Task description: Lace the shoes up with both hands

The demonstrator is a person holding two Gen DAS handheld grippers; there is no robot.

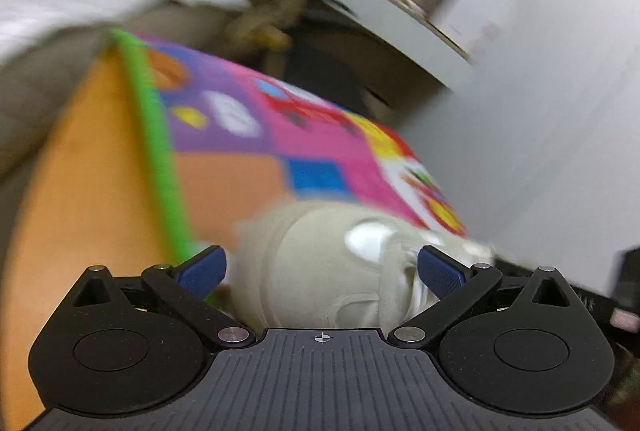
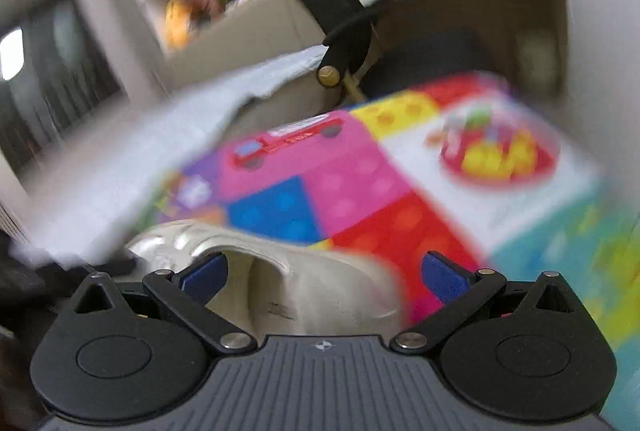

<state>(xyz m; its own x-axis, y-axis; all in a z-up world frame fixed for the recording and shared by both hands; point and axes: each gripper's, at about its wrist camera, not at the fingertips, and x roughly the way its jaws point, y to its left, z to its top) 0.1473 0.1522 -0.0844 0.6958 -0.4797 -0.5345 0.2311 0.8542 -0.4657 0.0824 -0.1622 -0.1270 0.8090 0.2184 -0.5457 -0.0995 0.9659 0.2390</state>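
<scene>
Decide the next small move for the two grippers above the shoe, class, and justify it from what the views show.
Probably steady both grippers first, since both views are motion-blurred. The left gripper and right gripper are open and hold nothing, each close over the beige shoe on the colourful mat. Then ease the left towards the white laces.

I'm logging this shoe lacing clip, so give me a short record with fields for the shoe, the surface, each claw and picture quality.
shoe: one beige shoe lying on the mat, close in front of both claws
surface: colourful play mat with bright squares
left claw: open, holding nothing
right claw: open, over the shoe's opening, holding nothing
laces: too blurred to tell
picture quality: heavy motion blur in both views
</scene>
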